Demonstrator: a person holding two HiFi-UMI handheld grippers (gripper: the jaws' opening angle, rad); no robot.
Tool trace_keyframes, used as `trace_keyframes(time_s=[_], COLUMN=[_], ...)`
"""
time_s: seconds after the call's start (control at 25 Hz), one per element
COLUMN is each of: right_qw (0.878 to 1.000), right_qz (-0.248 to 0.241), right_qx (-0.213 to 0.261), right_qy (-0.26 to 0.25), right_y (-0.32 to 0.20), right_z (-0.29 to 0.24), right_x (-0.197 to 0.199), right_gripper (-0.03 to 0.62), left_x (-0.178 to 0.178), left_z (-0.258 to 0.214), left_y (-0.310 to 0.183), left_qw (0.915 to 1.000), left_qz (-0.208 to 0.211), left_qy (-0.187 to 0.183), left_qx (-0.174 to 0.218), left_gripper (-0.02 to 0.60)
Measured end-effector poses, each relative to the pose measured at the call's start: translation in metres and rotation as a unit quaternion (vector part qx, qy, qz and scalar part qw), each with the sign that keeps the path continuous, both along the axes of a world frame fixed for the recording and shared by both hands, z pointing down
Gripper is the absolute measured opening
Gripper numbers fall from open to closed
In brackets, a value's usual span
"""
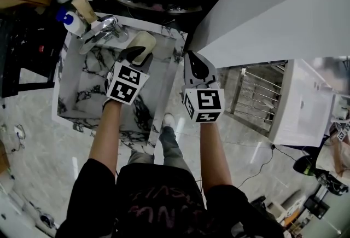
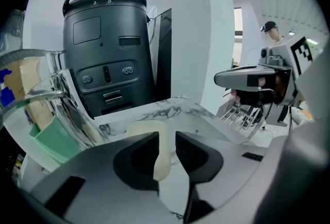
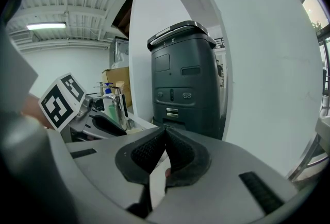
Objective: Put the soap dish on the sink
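Observation:
The cream soap dish (image 1: 144, 41) lies on the back right corner of the marble sink (image 1: 65, 70), beside the basin. My left gripper (image 1: 136, 56) is right at it. In the left gripper view the soap dish (image 2: 147, 129) rests on the marble ledge, its near edge reaching down between the slightly parted jaws of the left gripper (image 2: 167, 141); a thin strip of marble shows between that edge and the right jaw. My right gripper (image 1: 196, 61) hovers off the sink's right side with its jaws together on nothing, as the right gripper view (image 3: 165, 136) shows.
A chrome faucet (image 1: 101, 29) and a blue-capped bottle (image 1: 69, 18) stand at the sink's back left. A tall dark machine (image 2: 108, 48) stands behind the sink. To the right are a metal rack (image 1: 252, 89) and a white cabinet (image 1: 304, 103).

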State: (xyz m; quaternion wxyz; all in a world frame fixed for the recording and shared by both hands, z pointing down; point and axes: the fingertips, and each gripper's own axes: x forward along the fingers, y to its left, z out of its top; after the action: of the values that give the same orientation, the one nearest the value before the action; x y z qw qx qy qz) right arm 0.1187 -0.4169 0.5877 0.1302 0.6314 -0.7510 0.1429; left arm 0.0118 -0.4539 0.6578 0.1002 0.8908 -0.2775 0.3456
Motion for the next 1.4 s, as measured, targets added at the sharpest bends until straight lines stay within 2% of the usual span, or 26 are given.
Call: trace_keyframes(time_s=[0.56, 0.84, 1.0, 1.4], right_qw=[1.000, 0.999, 0.998, 0.996], right_qz=[-0.006, -0.013, -0.015, -0.025], right_qx=[0.023, 0.038, 0.054, 0.080], right_qy=[-0.011, -0.008, -0.005, 0.002], right_y=[0.032, 0.051, 0.062, 0.090], right_z=[-0.043, -0.073, -0.094, -0.133], right_x=[-0.010, -0.011, -0.008, -0.002], right_gripper=[0.014, 0.014, 0.014, 0.014], left_x=[-0.027, -0.038, -0.041, -0.056], left_z=[-0.064, -0.098, -0.127, -0.199], left_y=[0.024, 0.047, 0.059, 0.091], left_qw=[0.9937, 0.9895, 0.9844, 0.9695], left_qz=[-0.089, -0.109, -0.125, -0.154], left_qy=[0.063, 0.075, 0.096, 0.118], left_qx=[0.026, 0.058, 0.078, 0.150], left_gripper=[0.032, 0.018, 0.017, 0.017])
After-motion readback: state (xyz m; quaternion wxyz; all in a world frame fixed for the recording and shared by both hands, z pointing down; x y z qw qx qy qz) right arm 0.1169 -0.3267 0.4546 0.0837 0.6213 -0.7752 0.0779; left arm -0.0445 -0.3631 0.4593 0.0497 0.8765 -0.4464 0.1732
